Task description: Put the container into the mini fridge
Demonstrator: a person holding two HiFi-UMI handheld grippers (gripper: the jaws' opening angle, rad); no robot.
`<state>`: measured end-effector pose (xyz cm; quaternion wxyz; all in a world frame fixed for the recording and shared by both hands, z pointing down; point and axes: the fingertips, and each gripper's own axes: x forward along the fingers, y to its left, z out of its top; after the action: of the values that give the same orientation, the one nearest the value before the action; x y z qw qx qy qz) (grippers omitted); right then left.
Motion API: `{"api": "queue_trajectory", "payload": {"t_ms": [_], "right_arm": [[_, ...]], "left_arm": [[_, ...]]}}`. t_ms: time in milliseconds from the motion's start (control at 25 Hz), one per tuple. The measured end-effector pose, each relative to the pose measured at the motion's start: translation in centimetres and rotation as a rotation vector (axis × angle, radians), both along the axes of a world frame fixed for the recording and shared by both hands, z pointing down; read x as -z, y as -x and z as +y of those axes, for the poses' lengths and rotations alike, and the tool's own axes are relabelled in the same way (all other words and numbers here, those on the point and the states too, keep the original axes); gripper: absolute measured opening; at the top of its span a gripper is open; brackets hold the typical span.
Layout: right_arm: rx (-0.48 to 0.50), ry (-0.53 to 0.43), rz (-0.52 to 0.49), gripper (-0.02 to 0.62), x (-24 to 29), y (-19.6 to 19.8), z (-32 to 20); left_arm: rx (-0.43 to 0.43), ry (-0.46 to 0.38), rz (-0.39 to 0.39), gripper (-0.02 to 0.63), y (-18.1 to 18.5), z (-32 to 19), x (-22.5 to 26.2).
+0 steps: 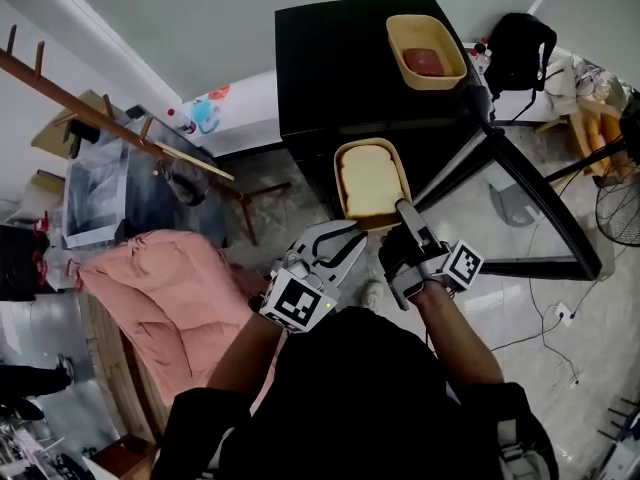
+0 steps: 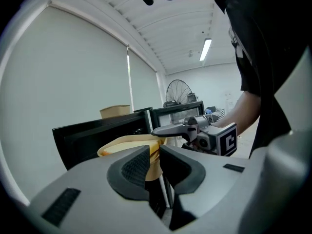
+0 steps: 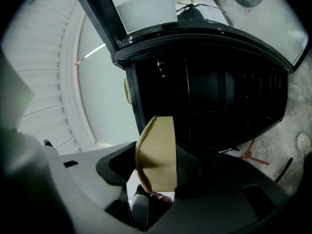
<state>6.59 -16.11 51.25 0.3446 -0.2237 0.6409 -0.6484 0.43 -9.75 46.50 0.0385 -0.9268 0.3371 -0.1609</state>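
A tan container [image 1: 370, 178] with a slice of bread in it hangs in front of the black mini fridge [image 1: 330, 58], whose glass door [image 1: 530, 218] stands open to the right. My left gripper [image 1: 345, 240] is shut on the container's near-left rim. In the left gripper view the rim [image 2: 129, 143] sits pinched between the jaws [image 2: 155, 156]. My right gripper [image 1: 403, 210] is shut on the near-right wall. The right gripper view shows the tan wall [image 3: 157, 150] between the jaws [image 3: 157, 172], with the dark fridge interior [image 3: 219, 96] behind.
A second tan container [image 1: 425, 50] with red contents stands on the fridge top. A black bag [image 1: 520, 48] and a fan [image 1: 620, 203] are at the right. A pink-draped seat [image 1: 170, 288] and a wooden rack [image 1: 100, 118] stand at the left. Cables cross the floor [image 1: 545, 318].
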Motion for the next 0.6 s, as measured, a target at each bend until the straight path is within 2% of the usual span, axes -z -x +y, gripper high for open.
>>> {"api": "queue_trajectory", "payload": {"t_ms": [320, 600], "right_arm": [[0.014, 0.016, 0.062, 0.233, -3.3, 1.3, -3.1], [0.029, 0.026, 0.071, 0.233, -4.1, 2.7, -5.6]], "left_arm": [[0.058, 0.054, 0.003, 0.072, 2.1, -1.3, -1.5], [0.107, 0.103, 0.023, 0.072, 3.8, -2.3, -2.6]]}}
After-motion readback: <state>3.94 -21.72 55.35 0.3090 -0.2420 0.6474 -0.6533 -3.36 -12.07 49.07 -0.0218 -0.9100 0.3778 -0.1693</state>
